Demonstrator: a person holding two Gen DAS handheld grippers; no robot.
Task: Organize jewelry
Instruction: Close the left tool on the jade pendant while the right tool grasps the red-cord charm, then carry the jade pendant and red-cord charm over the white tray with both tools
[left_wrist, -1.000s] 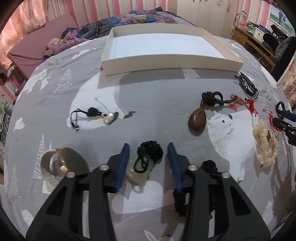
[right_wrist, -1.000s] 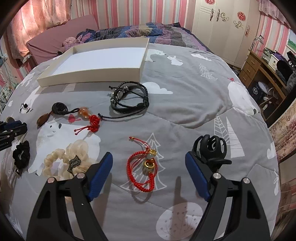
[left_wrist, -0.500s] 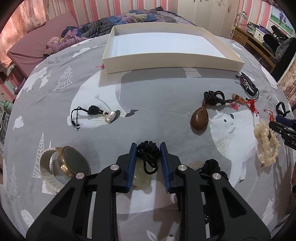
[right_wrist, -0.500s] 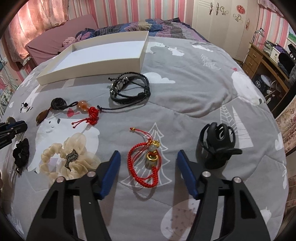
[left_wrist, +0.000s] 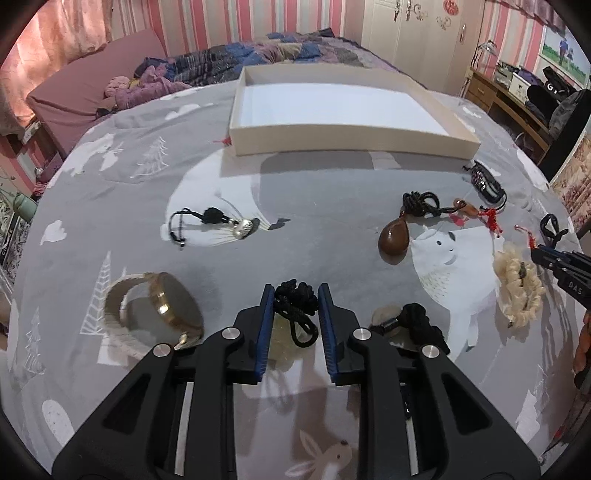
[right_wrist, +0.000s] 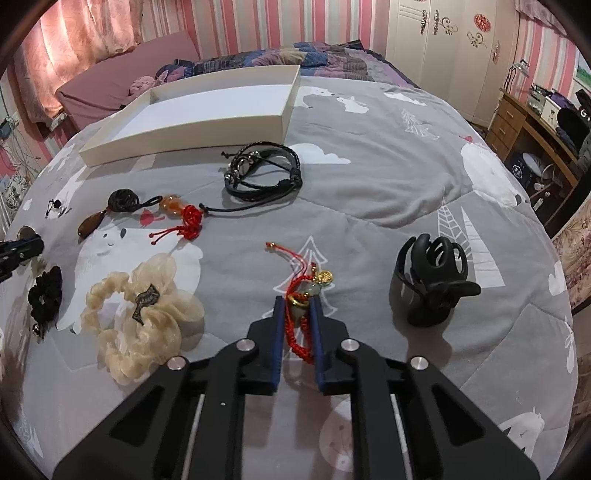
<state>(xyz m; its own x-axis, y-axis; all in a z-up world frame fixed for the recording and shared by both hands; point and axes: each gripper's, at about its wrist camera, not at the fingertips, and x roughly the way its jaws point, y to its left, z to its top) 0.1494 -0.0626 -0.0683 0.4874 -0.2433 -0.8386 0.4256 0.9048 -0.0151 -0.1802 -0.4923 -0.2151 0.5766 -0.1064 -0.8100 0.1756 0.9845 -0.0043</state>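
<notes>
The white tray (left_wrist: 354, 142) lies at the far side of the grey bedspread (left_wrist: 314, 206), empty as far as both views show, its long axis running left to right in the left wrist view. From the left gripper (left_wrist: 295, 295) it lies straight ahead and far; from the right gripper (right_wrist: 297, 308) it lies far and to the left. So the left hand is judged to be the nearer and has the straighter carry, and the coming move is probably a lift and a forward reach.

The left gripper's jaws stand narrow, pinching the black knotted cord (left_wrist: 295, 299) of a pale pendant (left_wrist: 280, 341) that rests on the bedspread between and under them. The right gripper's jaws have just closed and stand nearly together, clamped on the red cord bracelet (right_wrist: 299, 325) with its gold charm (right_wrist: 325, 276); the bracelet's loop runs along the line of the fingers.

Counted, loose on the bedspread:
- one cream scrunchie (right_wrist: 144, 317)
- one black claw clip (right_wrist: 432, 284)
- one watch with a pale band (left_wrist: 162, 310)
- one black leather bracelet (right_wrist: 264, 171)
- one black scrunchie (right_wrist: 46, 293)
- one brown teardrop pendant (left_wrist: 393, 238) on a dark cord
- one amber bead with a red knot (right_wrist: 184, 214)
- one silver charm on a black cord (left_wrist: 221, 221)

That makes eight loose pieces and two held.
</notes>
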